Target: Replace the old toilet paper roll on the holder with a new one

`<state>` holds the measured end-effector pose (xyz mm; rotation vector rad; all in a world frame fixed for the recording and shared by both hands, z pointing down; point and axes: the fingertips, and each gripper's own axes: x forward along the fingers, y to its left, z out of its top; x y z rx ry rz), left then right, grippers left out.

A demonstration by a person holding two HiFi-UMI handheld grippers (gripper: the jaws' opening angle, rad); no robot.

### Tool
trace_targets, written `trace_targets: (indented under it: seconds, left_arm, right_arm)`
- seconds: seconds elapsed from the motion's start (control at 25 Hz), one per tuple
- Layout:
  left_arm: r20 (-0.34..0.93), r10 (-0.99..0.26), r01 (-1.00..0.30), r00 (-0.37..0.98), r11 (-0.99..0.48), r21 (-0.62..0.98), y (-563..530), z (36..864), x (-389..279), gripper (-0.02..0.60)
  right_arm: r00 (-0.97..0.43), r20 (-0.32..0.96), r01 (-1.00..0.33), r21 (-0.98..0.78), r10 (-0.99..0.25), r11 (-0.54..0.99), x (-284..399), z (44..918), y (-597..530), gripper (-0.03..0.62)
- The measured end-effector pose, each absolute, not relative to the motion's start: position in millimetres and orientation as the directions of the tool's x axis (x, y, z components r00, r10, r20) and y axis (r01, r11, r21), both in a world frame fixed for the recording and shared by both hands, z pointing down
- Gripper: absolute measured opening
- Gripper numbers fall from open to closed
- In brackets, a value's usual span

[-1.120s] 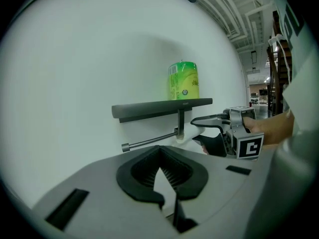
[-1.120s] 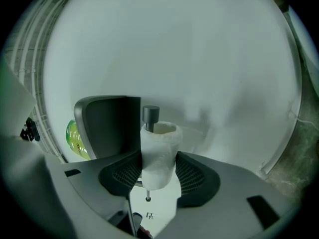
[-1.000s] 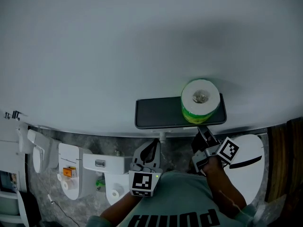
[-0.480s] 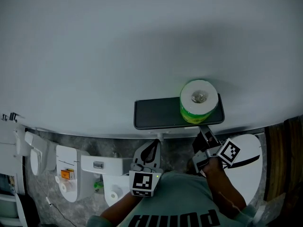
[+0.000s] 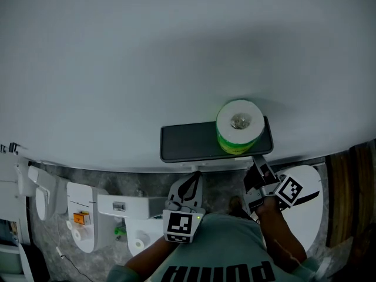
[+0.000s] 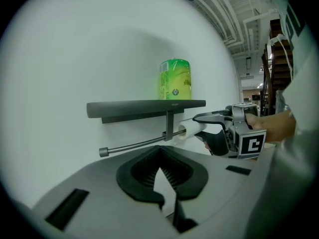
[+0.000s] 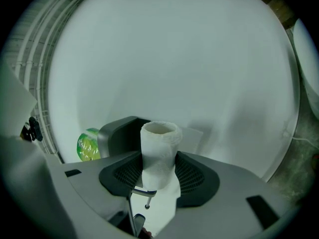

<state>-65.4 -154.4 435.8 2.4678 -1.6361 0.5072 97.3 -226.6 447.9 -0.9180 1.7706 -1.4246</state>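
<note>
**White stub of old roll clamped in my right claw**

White paper, nearly used up, sits squeezed between the ribbed pads of my right claw [image 7: 158, 169]. The old roll [image 7: 158, 151] stands upright at the centre of the right gripper view with its hollow end facing the wall [image 5: 176, 51]. In the left gripper view the same roll shows right of centre, just to the right of the holder's bracket post. I cannot tell whether it is on the rod [image 6: 132, 145] or clear of it. The rod runs out to the left of the post and ends in a small knob, bare along that stretch.

My left claw [image 6: 160, 169] is closed with nothing in it. It hangs low at the bottom centre of the head view, apart from the holder and pointing up at it.

A dark shelf [image 5: 188, 143] tops the holder. The new roll [image 5: 238, 128], in a green wrapper, stands upright on the shelf's right end in the head view, directly above my right claw. In the right gripper view it peeks out at the left, beside the shelf's edge.
</note>
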Motion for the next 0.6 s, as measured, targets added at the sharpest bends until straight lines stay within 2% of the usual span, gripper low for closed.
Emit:
trace_targets:
  seconds: [0.6]
  left_arm:
    - [0.352, -0.829, -0.878, 0.435, -0.477, -0.037, -167, 441, -17, 0.005]
  right_arm:
    - [-0.466, -0.044, -0.161, -0.978, -0.884, 0.134, 150, 449, -222, 0.210]
